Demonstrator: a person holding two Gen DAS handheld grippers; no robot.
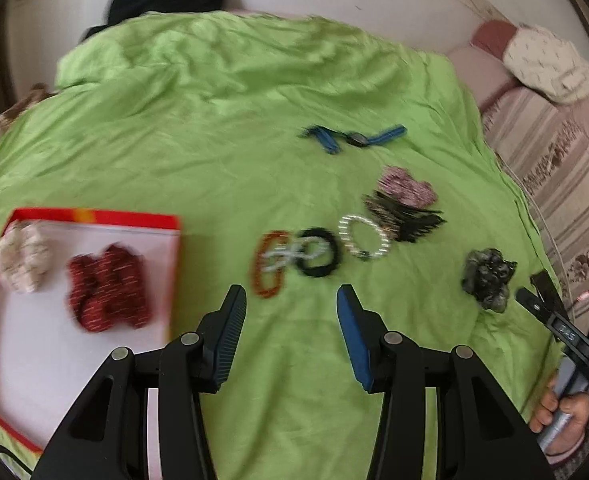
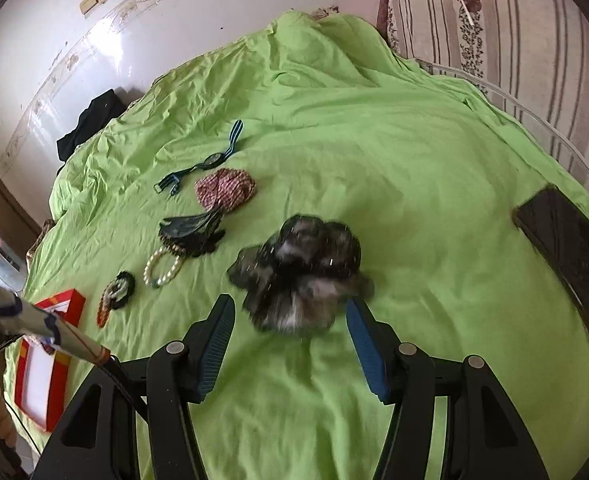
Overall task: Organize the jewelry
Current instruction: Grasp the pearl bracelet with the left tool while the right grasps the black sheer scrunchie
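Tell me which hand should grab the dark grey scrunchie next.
Right. The right gripper has open jaws right in front of the dark grey scrunchie; the left gripper faces the bracelets instead.

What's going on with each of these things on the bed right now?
Red tray: on the green cover, holding two scrunchies.
Dark red scrunchie: in the tray.
Cream scrunchie: in the tray.
Grey-black scrunchie: on the cover, ahead of the open right gripper.
Left gripper: open, empty.
Pearl bracelet: on the cover.

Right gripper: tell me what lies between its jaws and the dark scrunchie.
Only bare green sheet; in the right wrist view, the dark scrunchie sits just ahead of the open right gripper.
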